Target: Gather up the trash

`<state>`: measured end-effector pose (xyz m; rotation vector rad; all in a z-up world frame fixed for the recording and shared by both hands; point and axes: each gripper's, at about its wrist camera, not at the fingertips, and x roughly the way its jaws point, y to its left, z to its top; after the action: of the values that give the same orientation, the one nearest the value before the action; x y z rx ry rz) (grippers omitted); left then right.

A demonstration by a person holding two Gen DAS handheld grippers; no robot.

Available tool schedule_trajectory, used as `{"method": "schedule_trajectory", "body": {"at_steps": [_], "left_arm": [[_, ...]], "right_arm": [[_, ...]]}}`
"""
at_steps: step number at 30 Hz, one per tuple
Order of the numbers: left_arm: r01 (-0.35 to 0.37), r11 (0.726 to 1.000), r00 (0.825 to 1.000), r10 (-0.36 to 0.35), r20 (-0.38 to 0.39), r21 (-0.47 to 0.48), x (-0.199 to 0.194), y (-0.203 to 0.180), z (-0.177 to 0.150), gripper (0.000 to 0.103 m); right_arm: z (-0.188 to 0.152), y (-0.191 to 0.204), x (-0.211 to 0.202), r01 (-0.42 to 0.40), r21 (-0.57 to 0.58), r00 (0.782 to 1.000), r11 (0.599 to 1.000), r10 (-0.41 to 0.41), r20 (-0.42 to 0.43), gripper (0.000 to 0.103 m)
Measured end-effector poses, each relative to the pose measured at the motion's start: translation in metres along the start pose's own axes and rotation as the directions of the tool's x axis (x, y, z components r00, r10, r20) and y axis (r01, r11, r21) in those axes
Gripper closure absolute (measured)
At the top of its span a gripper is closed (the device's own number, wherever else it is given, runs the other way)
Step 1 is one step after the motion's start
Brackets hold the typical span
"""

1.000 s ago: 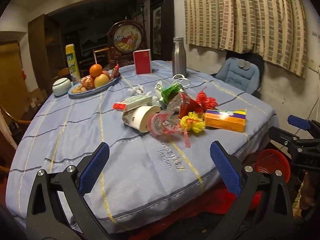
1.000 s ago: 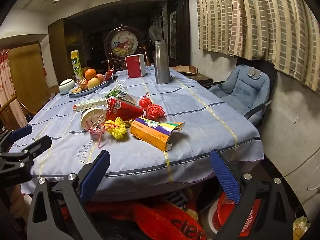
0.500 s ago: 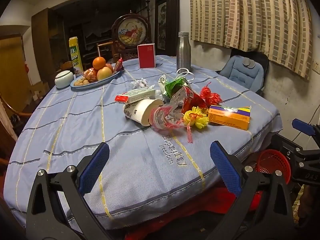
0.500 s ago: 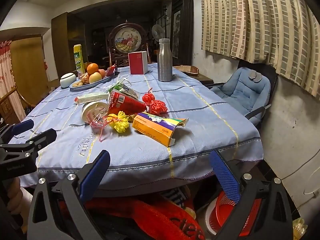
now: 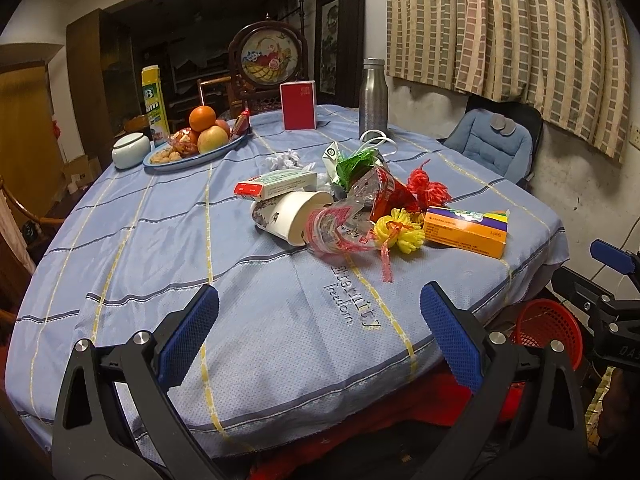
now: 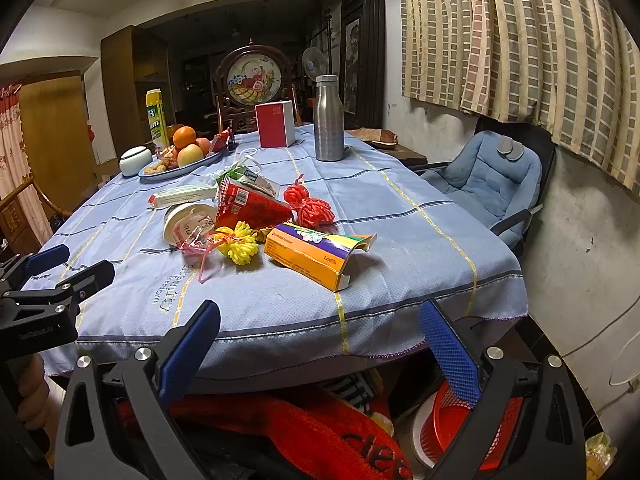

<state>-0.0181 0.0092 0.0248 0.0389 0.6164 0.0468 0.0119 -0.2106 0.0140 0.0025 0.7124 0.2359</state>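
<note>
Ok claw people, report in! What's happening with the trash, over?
Left claw open, empty. Right claw open, empty. Trash pile untouched mid-table; orange box nearest right claw. Red basket waits below the table edge; path clear.

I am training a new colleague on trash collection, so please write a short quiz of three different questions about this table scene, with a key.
1. True or false: the left gripper already holds the orange and purple cardboard box.
2. Multiple choice: what touches the open mouth of the tipped white paper cup? A) crumpled clear plastic wrapper with red print B) steel bottle C) red card box
3. Fill in: the red mesh plastic basket sits ____ the table edge, near the right gripper.

Key: 1 false, both grippers are open and hold nothing; 2 A; 3 below.
</note>
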Motion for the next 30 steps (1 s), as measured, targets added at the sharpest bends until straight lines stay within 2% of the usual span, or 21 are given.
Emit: {"method": "schedule_trajectory", "body": {"at_steps": [30], "left_arm": [[-0.001, 1.000, 1.000, 0.001, -0.021, 0.001, 0.010, -0.002, -0.003, 0.007]], "right_arm": [[-0.002, -0.003, 0.004, -0.012, 0.016, 1.000, 1.000, 0.012, -0.014, 0.006]]}}
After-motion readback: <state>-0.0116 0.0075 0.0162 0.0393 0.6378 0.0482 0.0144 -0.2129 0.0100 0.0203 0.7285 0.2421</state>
